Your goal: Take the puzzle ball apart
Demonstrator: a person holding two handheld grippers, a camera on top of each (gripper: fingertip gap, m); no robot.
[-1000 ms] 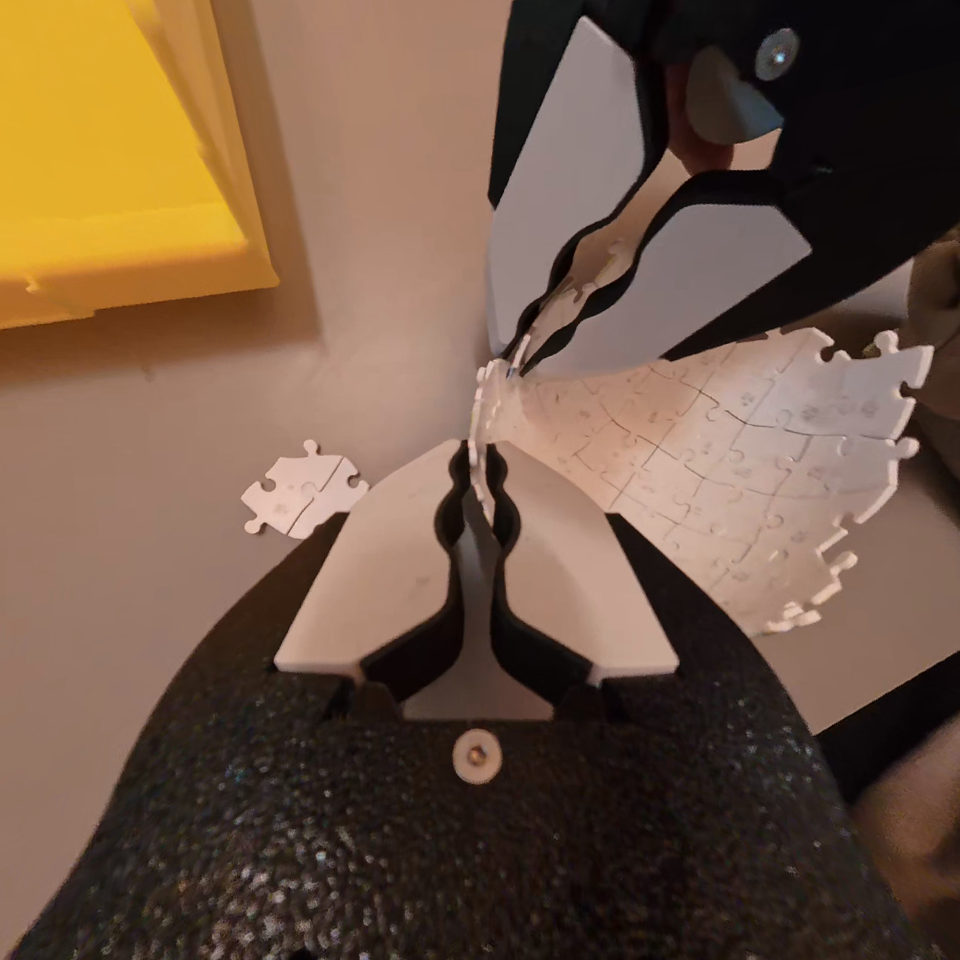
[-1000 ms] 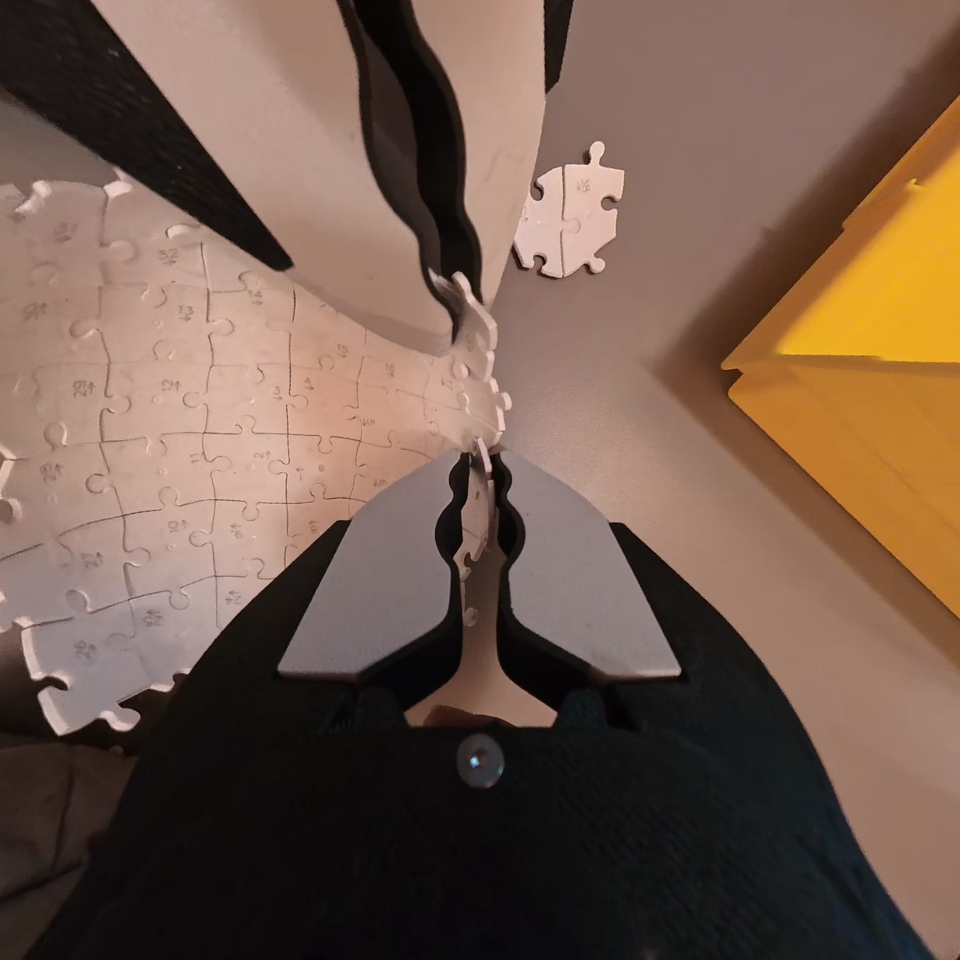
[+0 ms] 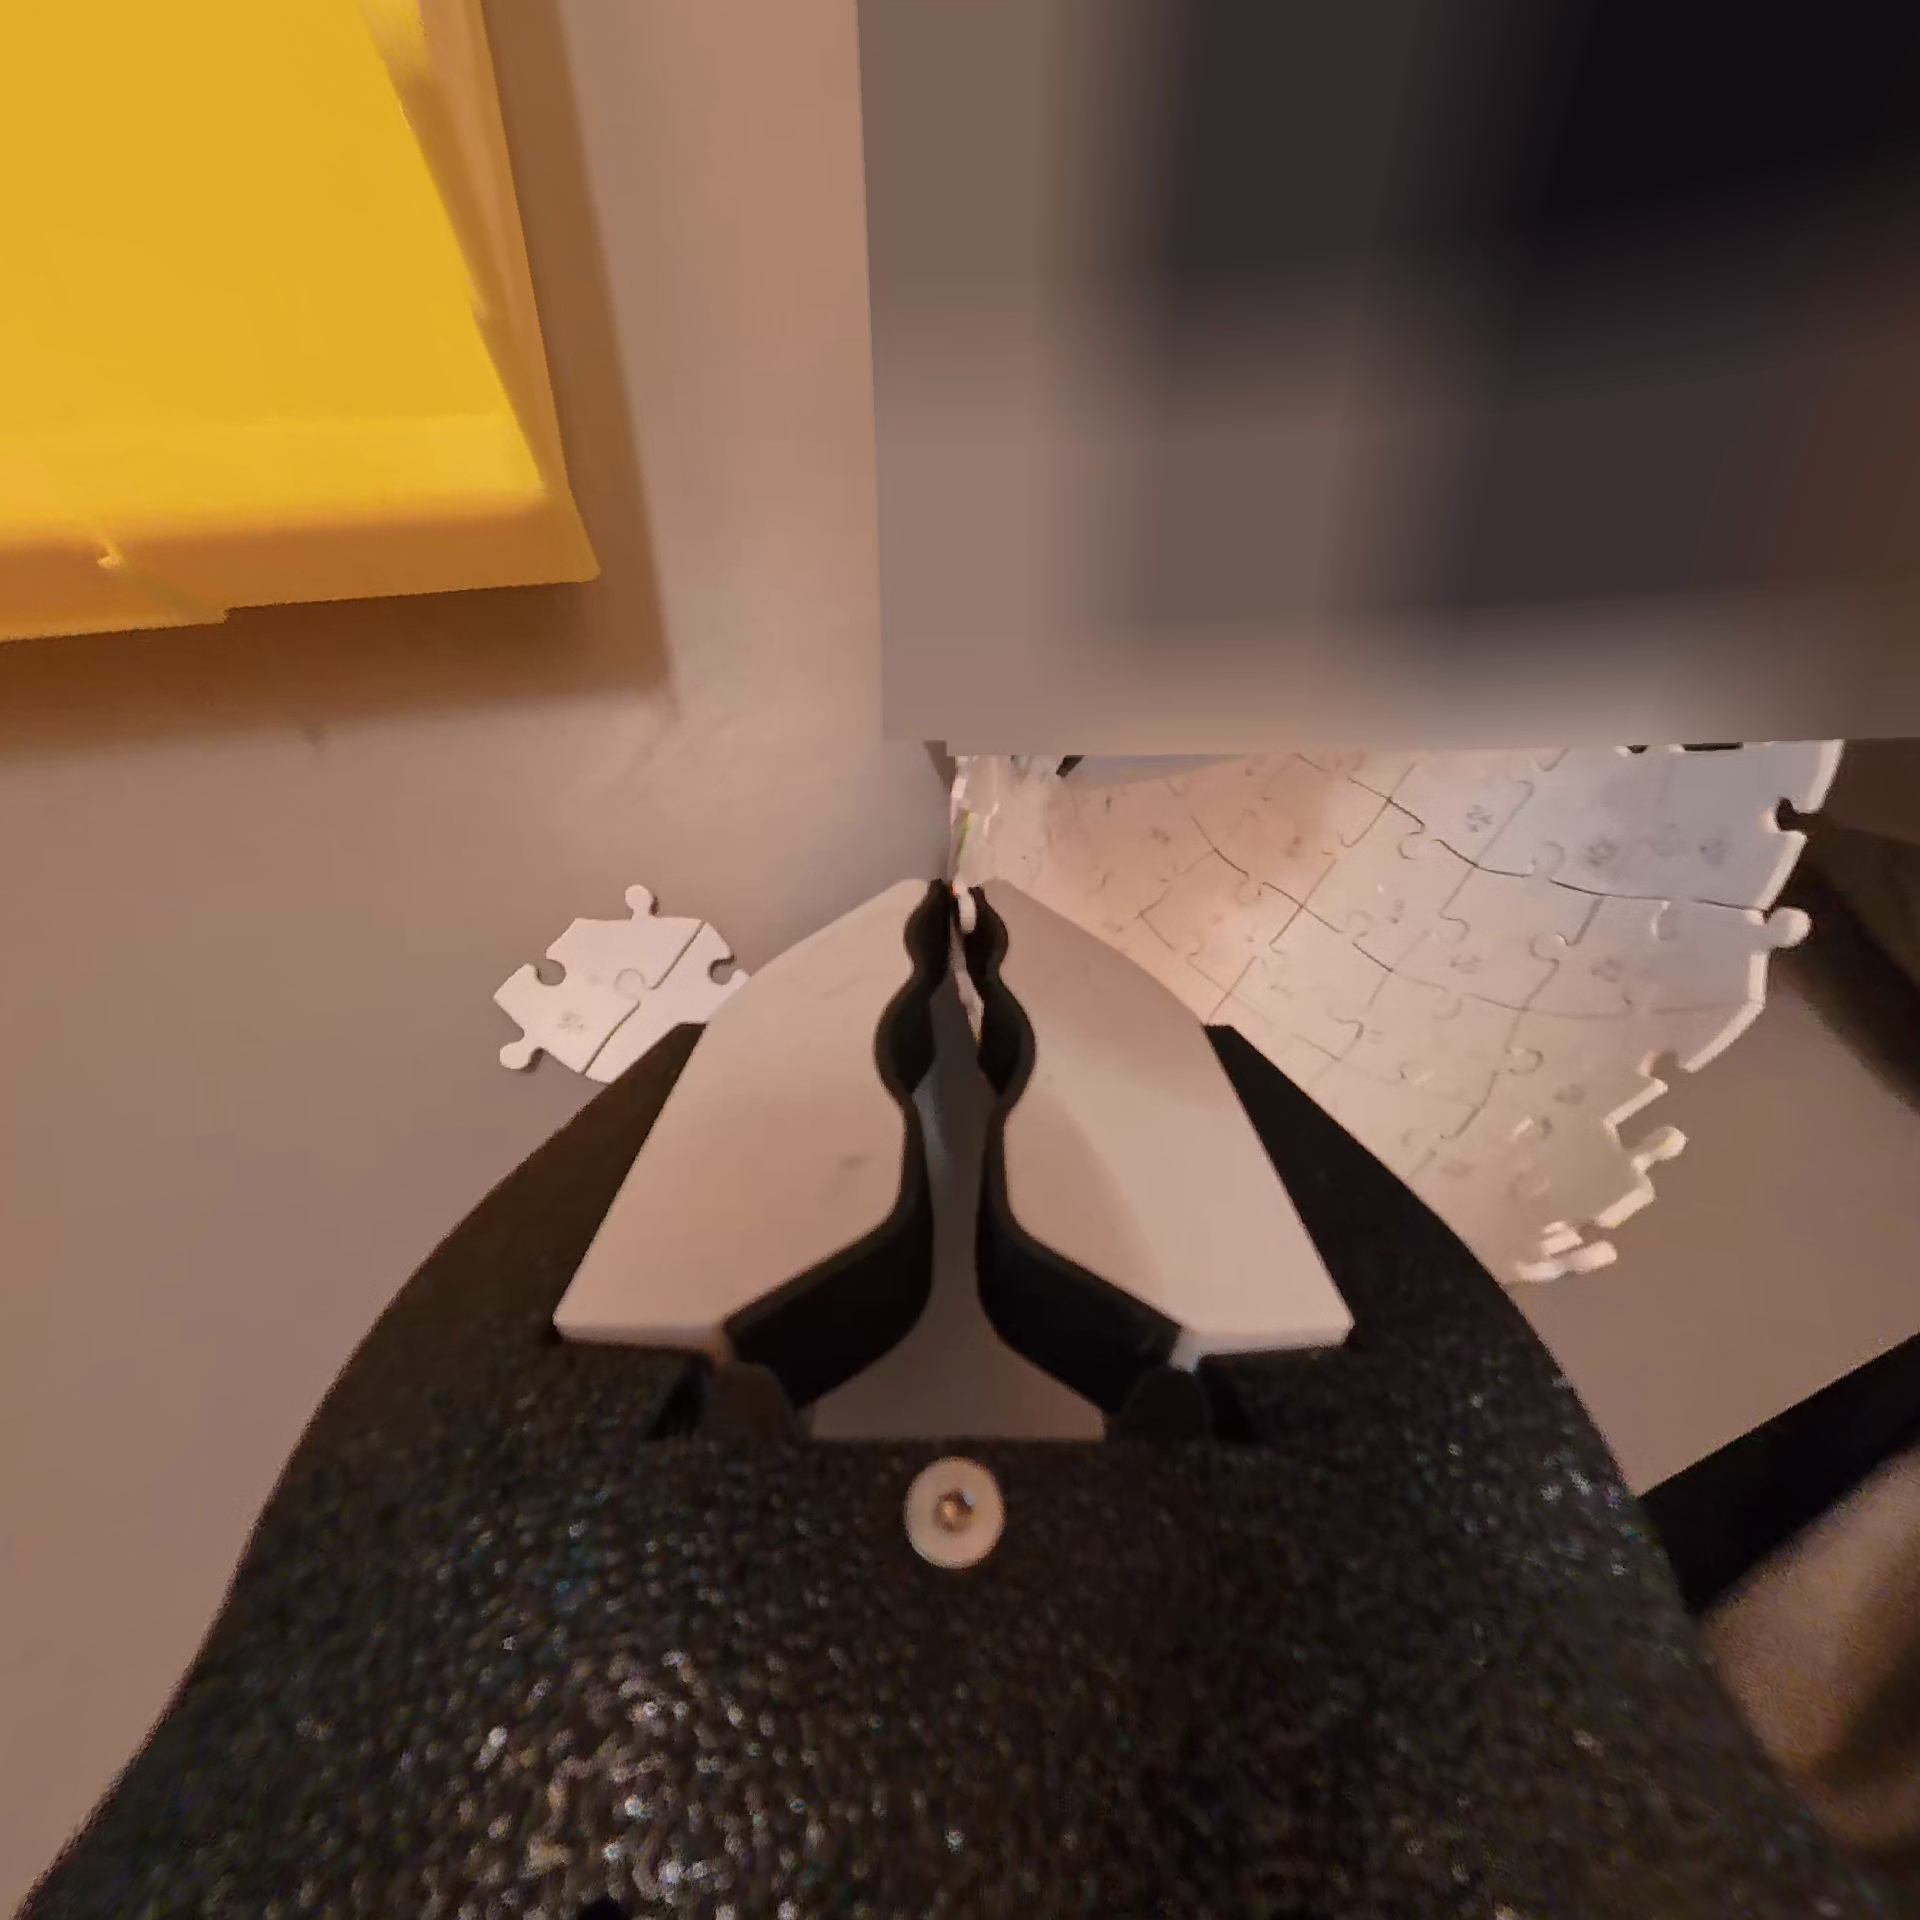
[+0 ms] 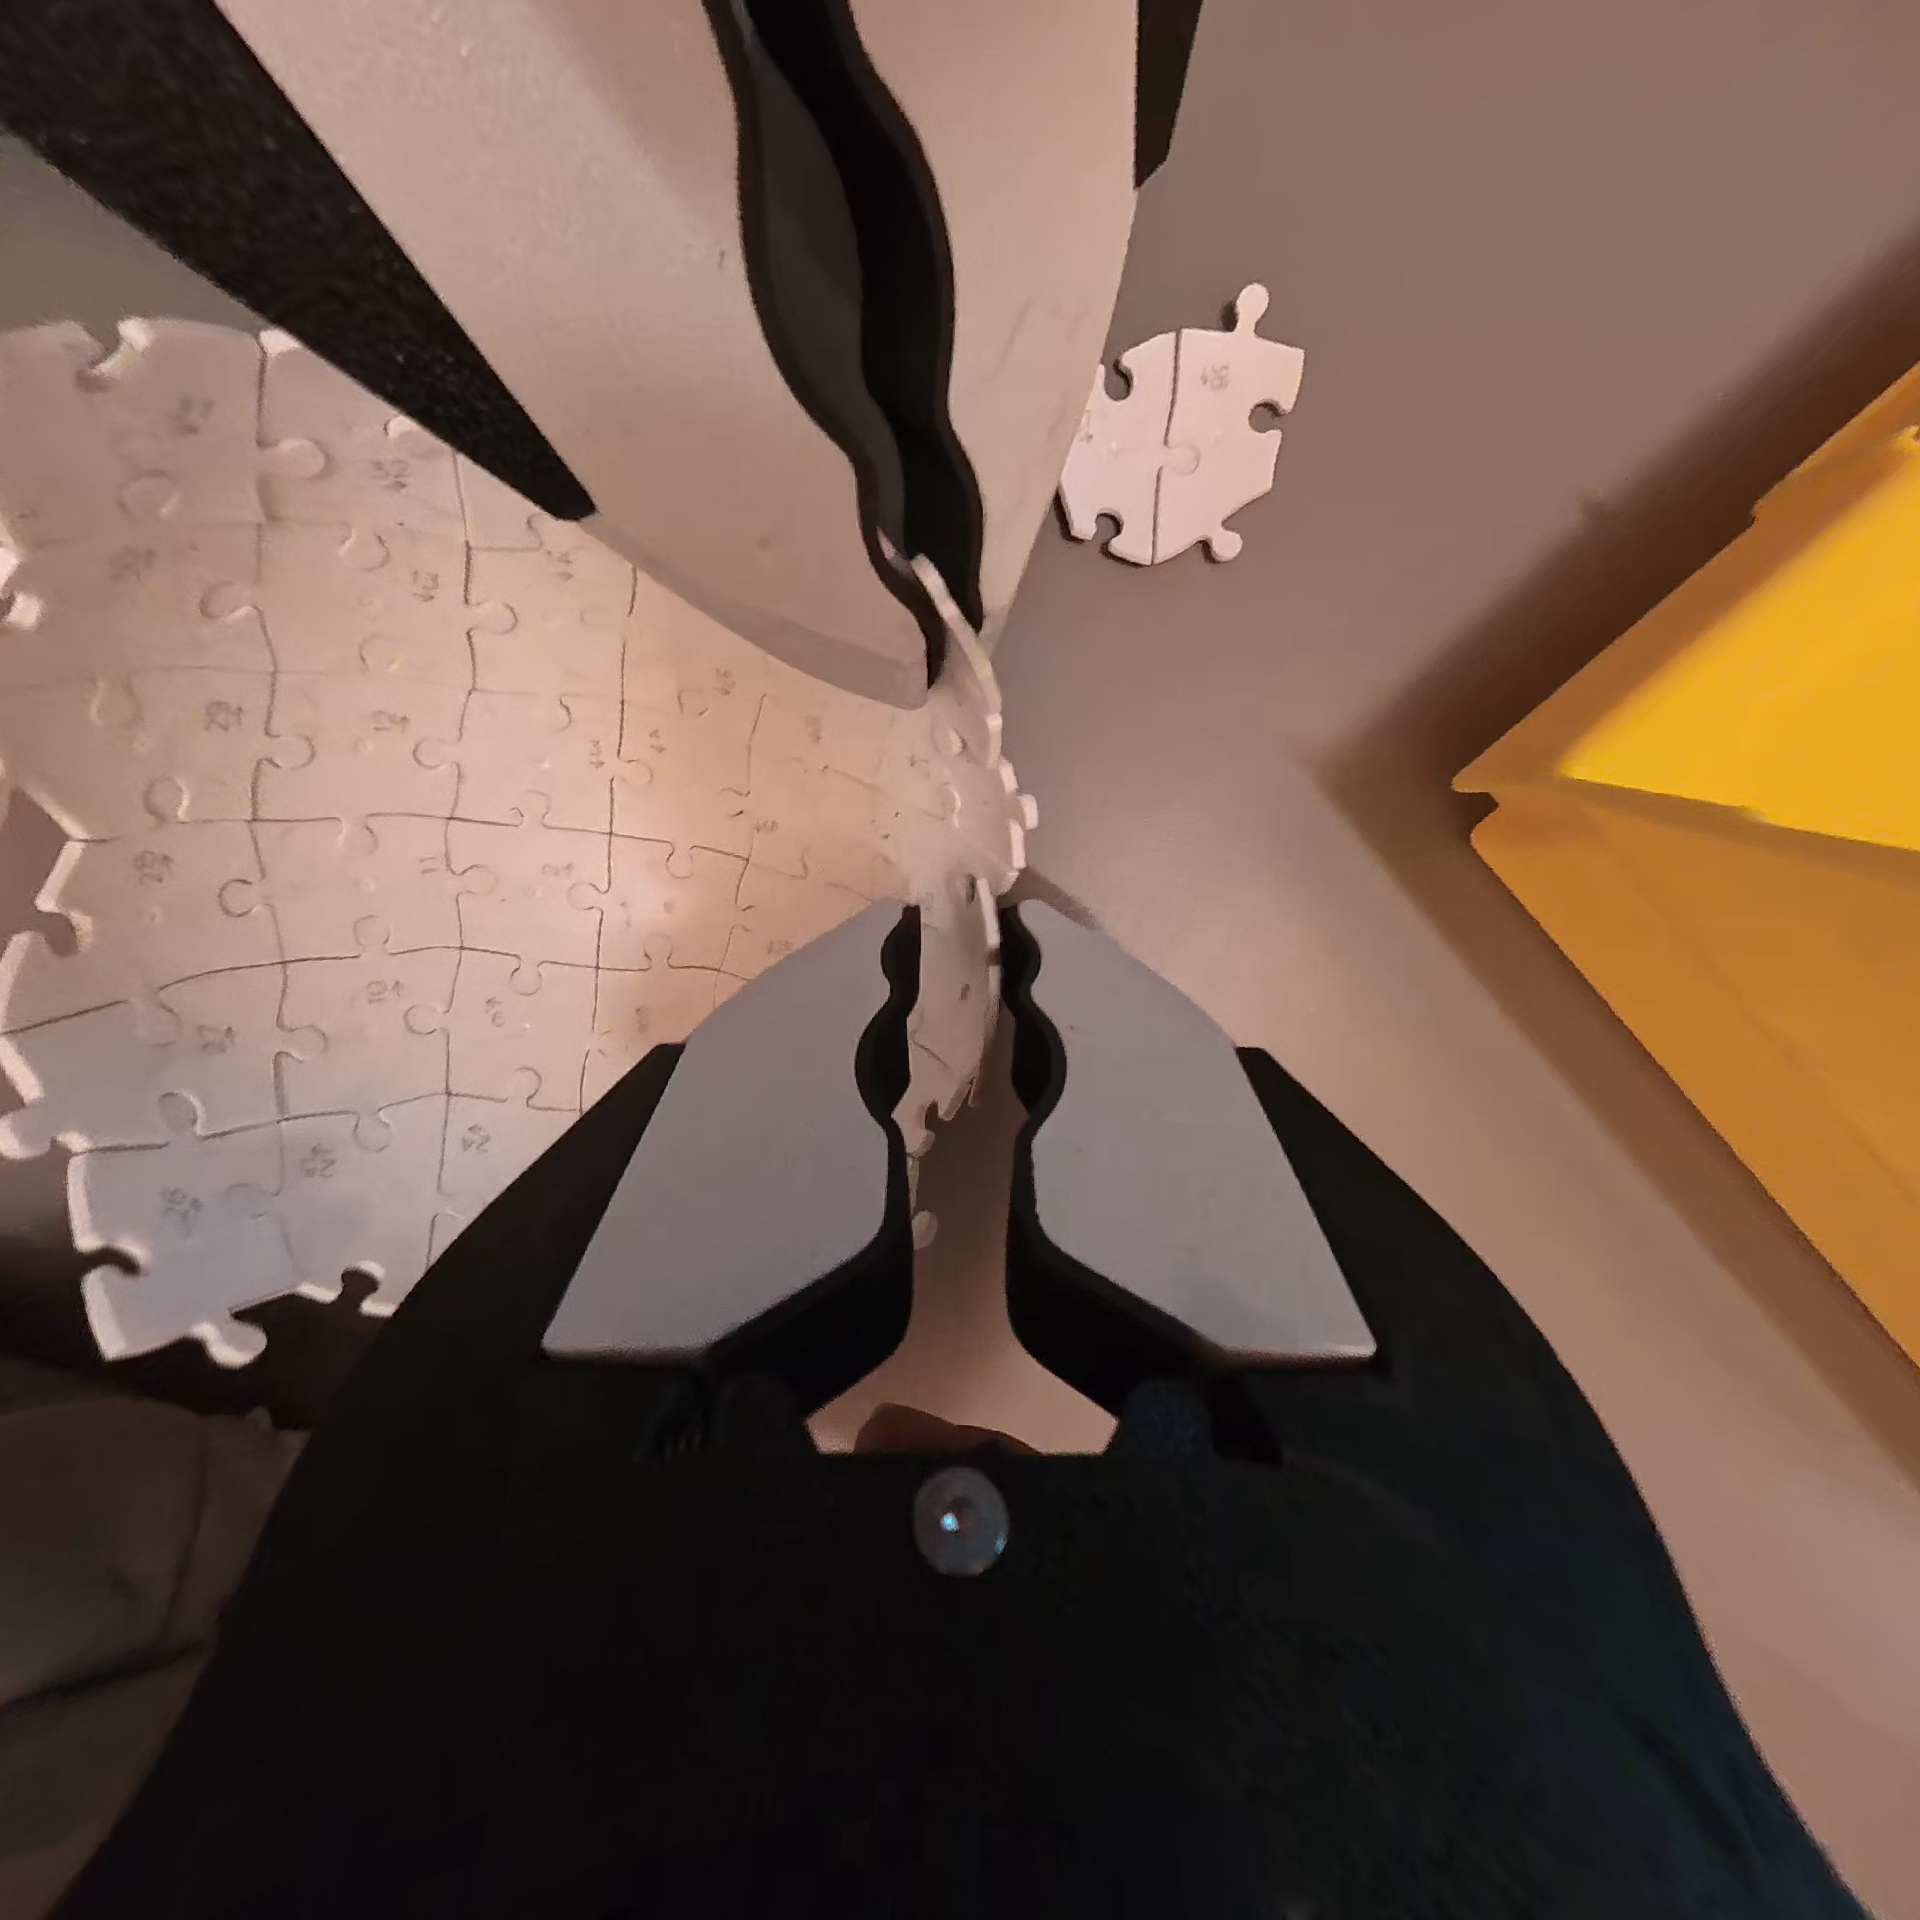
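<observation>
**A:** What's nearest in the right wrist view?

**B:** The right hand-held gripper [image 4: 961,914], clenched on the edge of the puzzle ball [image 4: 416,810]. A strip of white pieces runs back between its two fingers.

**A:** And the ball itself?

**B:** It is no longer a full sphere: a curved white shell of interlocked pieces, inner side showing, with a ragged toothed rim. It is held up over the grey desk [image 4: 1455,312], spreading to the left of that view.

**A:** The other one?

**B:** The left hand-held gripper [image 4: 940,623] comes in from the top there, pinched tight on the same edge of the shell a little farther along. In its own view, the left hand-held gripper [image 3: 954,899] shows its tips closed on a small white tab, with the puzzle ball [image 3: 1455,987] fanning out to the right.

**A:** Anything beyond?

**B:** Two joined loose pieces [image 4: 1184,436] lie flat on the desk, just past the grippers. Farther off sits a yellow bin [image 4: 1714,852], well apart from the shell.
</observation>
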